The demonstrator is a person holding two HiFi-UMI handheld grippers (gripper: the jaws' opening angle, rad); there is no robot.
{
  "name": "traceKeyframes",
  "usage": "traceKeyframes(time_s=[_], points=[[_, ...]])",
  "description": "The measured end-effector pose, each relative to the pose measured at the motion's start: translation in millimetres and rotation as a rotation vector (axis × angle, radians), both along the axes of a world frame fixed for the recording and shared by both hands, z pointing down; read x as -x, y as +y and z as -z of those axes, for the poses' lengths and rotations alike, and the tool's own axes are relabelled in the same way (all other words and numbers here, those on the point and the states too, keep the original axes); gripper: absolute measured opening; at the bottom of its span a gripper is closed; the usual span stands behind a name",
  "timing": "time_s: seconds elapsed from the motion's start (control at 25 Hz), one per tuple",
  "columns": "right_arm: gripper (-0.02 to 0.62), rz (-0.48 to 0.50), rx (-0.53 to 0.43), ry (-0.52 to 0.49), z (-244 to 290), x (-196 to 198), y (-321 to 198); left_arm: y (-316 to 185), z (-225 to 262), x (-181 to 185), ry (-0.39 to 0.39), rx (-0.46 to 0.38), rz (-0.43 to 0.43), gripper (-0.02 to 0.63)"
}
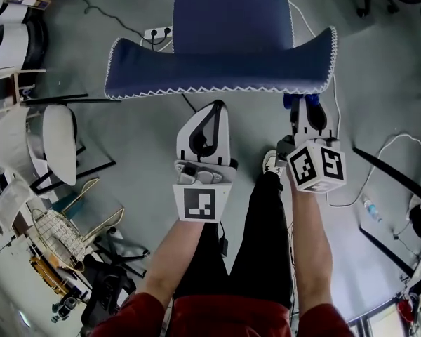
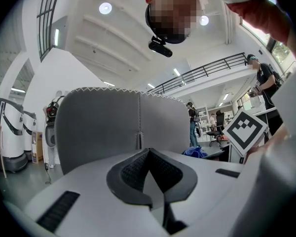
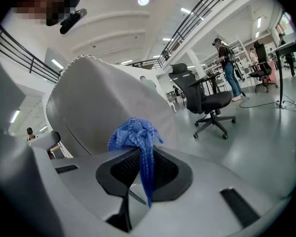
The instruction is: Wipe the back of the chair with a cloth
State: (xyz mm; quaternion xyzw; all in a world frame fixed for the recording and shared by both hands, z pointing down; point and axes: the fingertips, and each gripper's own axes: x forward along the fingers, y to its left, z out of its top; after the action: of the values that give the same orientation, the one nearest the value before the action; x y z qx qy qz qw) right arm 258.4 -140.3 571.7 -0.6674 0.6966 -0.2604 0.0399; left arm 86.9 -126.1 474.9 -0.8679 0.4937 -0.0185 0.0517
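Note:
A blue chair with white zigzag trim stands in front of me; its back (image 1: 217, 65) has its top edge just ahead of both grippers. My left gripper (image 1: 216, 107) points at the back from a short distance, jaws shut and empty. In the left gripper view the chair back (image 2: 118, 127) rises upright beyond the left gripper (image 2: 149, 153). My right gripper (image 1: 299, 108) is shut on a crumpled blue cloth (image 1: 293, 102) below the back's right corner. In the right gripper view the cloth (image 3: 133, 135) bunches above the right gripper (image 3: 138, 152), close to the chair back (image 3: 98, 112); whether they touch is unclear.
A white chair (image 1: 56, 142) and a wire basket (image 1: 56, 234) stand at the left. Cables and a power strip (image 1: 158, 34) lie on the floor beyond the chair. A black office chair (image 3: 207, 100) and several people stand further off. My shoe (image 1: 270, 162) is beneath the right gripper.

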Motion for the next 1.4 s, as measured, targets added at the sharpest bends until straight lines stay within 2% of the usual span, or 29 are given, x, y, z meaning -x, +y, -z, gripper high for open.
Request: traceKeyframes(time_s=[0.2,0.6,0.8,1.04,1.4], points=[[0.060,0.038,-0.020,-0.005,19,44,15,5,4,45,0.007,0.017,0.059,0.014],[0.060,0.240,-0.129,-0.019,80,213,13,18,20,173,0.000,-0.010,0.196,0.014],[0.060,0.288,-0.176,-0.016,116,268,5,27,34,228,-0.008,-0.009,0.251,0.014],[0.060,0.278,-0.179,-0.018,144,291,-7,37,55,256,-0.004,-0.007,0.280,0.014],[0.060,0.294,-0.101,-0.019,144,283,-12,33,101,239,-0.021,-0.035,0.241,0.014]])
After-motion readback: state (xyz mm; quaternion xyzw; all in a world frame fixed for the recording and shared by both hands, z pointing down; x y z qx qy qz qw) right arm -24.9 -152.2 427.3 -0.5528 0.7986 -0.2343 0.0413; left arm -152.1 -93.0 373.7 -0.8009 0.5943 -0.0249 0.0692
